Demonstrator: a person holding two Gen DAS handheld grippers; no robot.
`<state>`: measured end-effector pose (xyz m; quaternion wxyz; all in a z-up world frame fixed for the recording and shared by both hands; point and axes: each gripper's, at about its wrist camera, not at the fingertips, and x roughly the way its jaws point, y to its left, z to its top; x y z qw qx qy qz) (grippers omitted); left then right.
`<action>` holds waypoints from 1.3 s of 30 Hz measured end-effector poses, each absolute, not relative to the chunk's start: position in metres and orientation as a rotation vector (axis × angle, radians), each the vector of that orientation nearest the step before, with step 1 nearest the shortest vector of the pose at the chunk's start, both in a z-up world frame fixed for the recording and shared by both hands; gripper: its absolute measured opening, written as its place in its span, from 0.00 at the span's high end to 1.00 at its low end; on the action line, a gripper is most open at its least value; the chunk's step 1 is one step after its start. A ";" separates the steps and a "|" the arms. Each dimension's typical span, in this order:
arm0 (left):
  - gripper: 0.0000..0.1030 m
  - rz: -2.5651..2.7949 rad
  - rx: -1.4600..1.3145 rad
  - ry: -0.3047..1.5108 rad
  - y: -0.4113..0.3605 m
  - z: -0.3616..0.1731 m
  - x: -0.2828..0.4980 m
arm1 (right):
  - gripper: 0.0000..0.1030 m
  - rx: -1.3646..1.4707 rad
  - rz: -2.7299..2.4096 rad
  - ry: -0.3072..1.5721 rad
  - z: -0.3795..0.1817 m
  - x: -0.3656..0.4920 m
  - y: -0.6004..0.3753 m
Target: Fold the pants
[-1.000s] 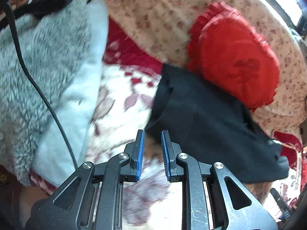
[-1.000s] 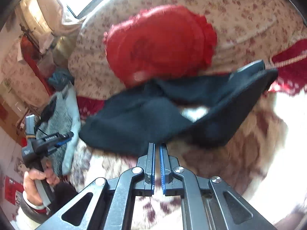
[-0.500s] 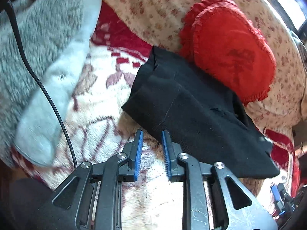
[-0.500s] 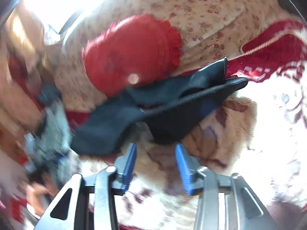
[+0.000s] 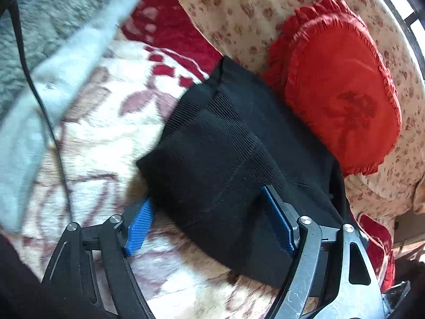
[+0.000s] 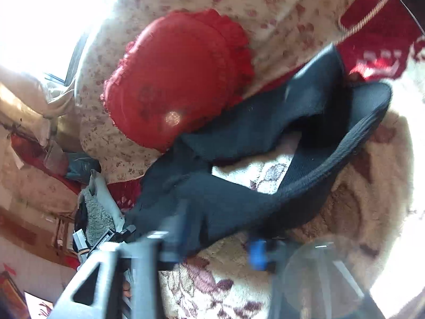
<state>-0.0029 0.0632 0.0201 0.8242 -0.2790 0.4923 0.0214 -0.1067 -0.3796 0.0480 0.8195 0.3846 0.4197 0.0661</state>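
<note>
Black pants (image 5: 225, 154) lie on a cream and red floral blanket (image 5: 106, 122), folded over, next to a red heart cushion (image 5: 340, 93). My left gripper (image 5: 209, 223) is open wide, its blue pads either side of the near corner of the pants, which lies between the jaws. In the right wrist view the pants (image 6: 239, 202) lie with the waistband end raised and open at the right. My right gripper (image 6: 217, 244) is blurred, open, its jaws around the near edge of the pants.
A grey fleece garment (image 5: 47, 42) with a black cable (image 5: 50, 127) across it lies at the left. A floral quilt (image 5: 252, 5) is heaped behind the cushion. The other handheld gripper (image 6: 103, 239) shows at the lower left of the right wrist view.
Both grippers have opened wide and moved forward onto the pants. The pants' edge now lies between the jaws of each.
</note>
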 end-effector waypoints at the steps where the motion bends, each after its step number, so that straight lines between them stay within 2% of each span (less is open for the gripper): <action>1: 0.48 0.032 -0.572 1.032 0.060 0.021 -0.002 | 0.95 0.824 0.132 0.894 0.042 -0.104 -0.381; 2: 0.62 0.013 -0.556 1.020 0.059 0.023 -0.002 | 0.95 0.816 0.128 0.889 0.041 -0.105 -0.382; 3: 0.85 -0.008 -0.534 1.017 0.058 0.027 -0.002 | 0.96 0.797 0.127 0.880 0.042 -0.106 -0.380; 4: 0.90 -0.060 -0.560 1.010 0.061 0.028 -0.002 | 0.96 0.766 0.134 0.863 0.048 -0.110 -0.377; 12: 0.90 -0.101 -0.453 0.963 0.079 0.068 -0.046 | 0.96 0.641 0.275 0.863 0.078 -0.142 -0.341; 15: 0.90 -0.071 -0.412 1.004 0.087 0.052 -0.055 | 0.96 0.626 0.280 0.926 0.057 -0.159 -0.331; 19: 0.86 -0.039 -0.429 1.043 0.090 0.029 -0.059 | 0.94 0.599 0.233 1.113 0.020 -0.168 -0.336; 21: 0.83 -0.030 -0.405 1.035 0.089 0.036 -0.063 | 0.86 0.600 0.226 1.099 0.032 -0.179 -0.352; 22: 0.81 -0.028 -0.395 1.035 0.089 0.040 -0.064 | 0.75 0.562 0.189 1.066 0.047 -0.187 -0.365; 23: 0.80 -0.026 -0.385 1.035 0.089 0.044 -0.065 | 0.72 0.538 0.161 1.048 0.055 -0.192 -0.373; 27: 0.77 -0.009 -0.314 1.007 0.091 0.060 -0.075 | 0.71 0.373 -0.049 0.949 0.095 -0.202 -0.420; 29: 0.77 -0.001 -0.297 1.012 0.092 0.061 -0.080 | 0.65 0.301 -0.125 0.921 0.104 -0.188 -0.440; 33: 0.77 0.031 -0.275 1.020 0.096 0.062 -0.087 | 0.65 0.152 -0.072 1.030 0.087 -0.129 -0.446; 39: 0.77 0.051 -0.229 0.981 0.097 0.076 -0.096 | 0.65 -0.038 0.068 1.233 0.027 -0.067 -0.432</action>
